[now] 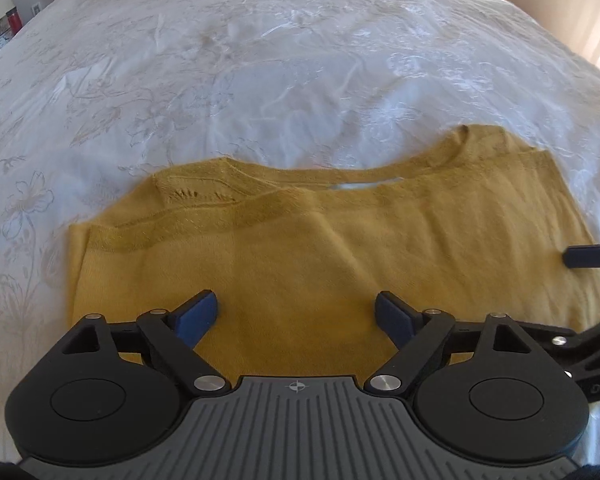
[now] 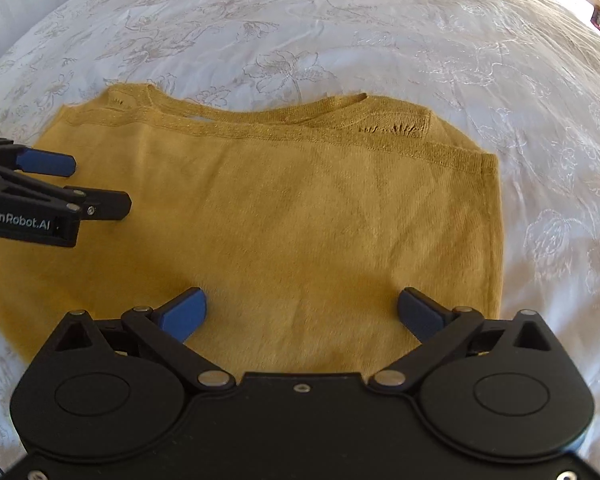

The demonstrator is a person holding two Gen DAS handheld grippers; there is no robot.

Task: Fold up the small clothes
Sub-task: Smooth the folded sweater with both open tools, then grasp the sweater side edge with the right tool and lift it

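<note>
Mustard knit: sweater point(image 2: 284, 216) folded flat on bed point(image 2: 300, 20), beneath both tongs
Left tongs point(image 1: 296, 312): wide, empty
Right tongs point(image 2: 302, 308): wide, empty
Risk: a pad snagging loose knit could drag the fold open

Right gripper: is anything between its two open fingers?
Only the yellow top lying flat on the bedspread; the right gripper holds nothing, as the right wrist view shows.

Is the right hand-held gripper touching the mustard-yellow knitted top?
Cannot tell. The right wrist view shows the right hand-held gripper open over the mustard-yellow knitted top; contact unclear.
</note>
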